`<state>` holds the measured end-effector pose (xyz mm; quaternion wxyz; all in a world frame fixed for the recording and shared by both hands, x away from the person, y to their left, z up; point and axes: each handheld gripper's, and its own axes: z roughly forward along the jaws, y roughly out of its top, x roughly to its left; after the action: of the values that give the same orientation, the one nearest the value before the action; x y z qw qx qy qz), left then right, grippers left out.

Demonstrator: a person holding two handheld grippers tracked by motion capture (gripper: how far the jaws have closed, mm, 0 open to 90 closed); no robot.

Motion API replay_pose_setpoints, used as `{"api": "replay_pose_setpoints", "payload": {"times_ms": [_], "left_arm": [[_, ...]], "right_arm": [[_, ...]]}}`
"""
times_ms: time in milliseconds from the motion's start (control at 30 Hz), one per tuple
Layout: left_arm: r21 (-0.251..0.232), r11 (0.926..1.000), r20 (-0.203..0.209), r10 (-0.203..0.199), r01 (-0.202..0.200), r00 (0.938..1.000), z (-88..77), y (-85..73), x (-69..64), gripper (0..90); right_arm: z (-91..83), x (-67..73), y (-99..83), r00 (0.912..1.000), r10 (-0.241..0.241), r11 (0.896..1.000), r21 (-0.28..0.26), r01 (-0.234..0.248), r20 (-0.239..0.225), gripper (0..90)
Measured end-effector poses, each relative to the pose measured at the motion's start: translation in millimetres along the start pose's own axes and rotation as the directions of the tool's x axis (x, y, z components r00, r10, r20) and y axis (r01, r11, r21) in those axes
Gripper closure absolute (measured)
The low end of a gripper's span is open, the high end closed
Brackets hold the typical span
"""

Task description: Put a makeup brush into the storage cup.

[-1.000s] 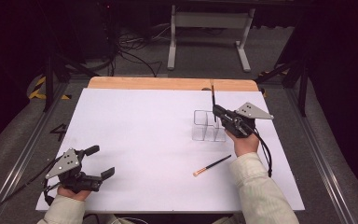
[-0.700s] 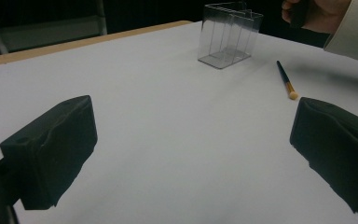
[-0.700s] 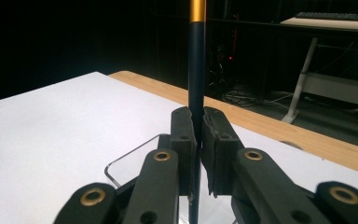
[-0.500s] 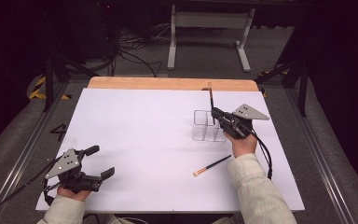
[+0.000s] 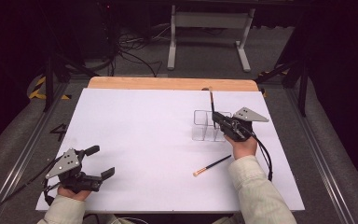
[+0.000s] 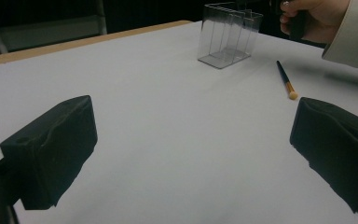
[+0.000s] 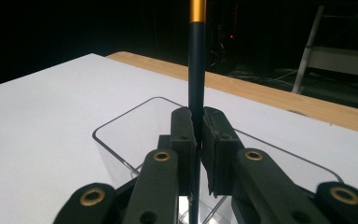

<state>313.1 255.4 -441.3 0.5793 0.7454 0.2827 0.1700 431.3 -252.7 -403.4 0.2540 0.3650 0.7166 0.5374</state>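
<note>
- High view: above the near edge, facing far across the table (image 5: 135, 116).
- Left gripper view: low, near-left, facing the clear holder (image 6: 228, 35).
- Right gripper view: close over that holder (image 7: 135, 140).

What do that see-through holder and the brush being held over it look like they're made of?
The holder looks like clear, glossy hard plastic, perhaps acrylic: the table shows through its walls. The brush in the right gripper has a dark, smooth handle with a shiny gold band, probably metal.

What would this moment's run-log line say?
right gripper: shut on upright brush, over clear organizer | left gripper: open, idle | second brush: lying on table
</note>
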Motion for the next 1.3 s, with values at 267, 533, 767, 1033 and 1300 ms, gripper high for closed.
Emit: {"api": "replay_pose_setpoints", "payload": {"times_ms": [267, 533, 767, 1033, 1300], "left_arm": [[-0.002, 1.0000, 0.000, -0.002, 0.002, 1.0000, -0.2, 0.0, 0.0, 1.3], [-0.004, 1.0000, -0.004, -0.004, 0.004, 1.0000, -0.5, 0.1, -0.4, 1.3], [-0.003, 1.0000, -0.005, 0.001, -0.001, 1.0000, -0.8, 0.3, -0.1, 1.3], [-0.002, 1.0000, -0.005, 0.000, 0.000, 1.0000, -0.9, 0.3, 0.1, 1.3], [-0.002, 1.0000, -0.002, -0.004, 0.004, 1.0000, -0.4, 0.5, -0.3, 1.3]], "right_arm": [[1.5, -1.0, -2.1, 0.9999, 0.016, 0.999, 0.028, -0.016, -0.001, 83.2], [2.2, -1.2, -4.4, 0.9996, 0.028, 0.999, 0.047, -0.028, -0.002, 83.2], [1.9, -1.8, -5.0, 0.9994, 0.035, 0.998, 0.047, -0.035, -0.001, 75.0], [-14.3, -6.2, 5.5, 0.9983, 0.050, 0.999, 0.016, -0.050, 0.031, 45.3], [-37.8, -11.6, 14.5, 0.9999, 0.009, 1.000, 0.027, -0.009, 0.006, 23.1]]}}
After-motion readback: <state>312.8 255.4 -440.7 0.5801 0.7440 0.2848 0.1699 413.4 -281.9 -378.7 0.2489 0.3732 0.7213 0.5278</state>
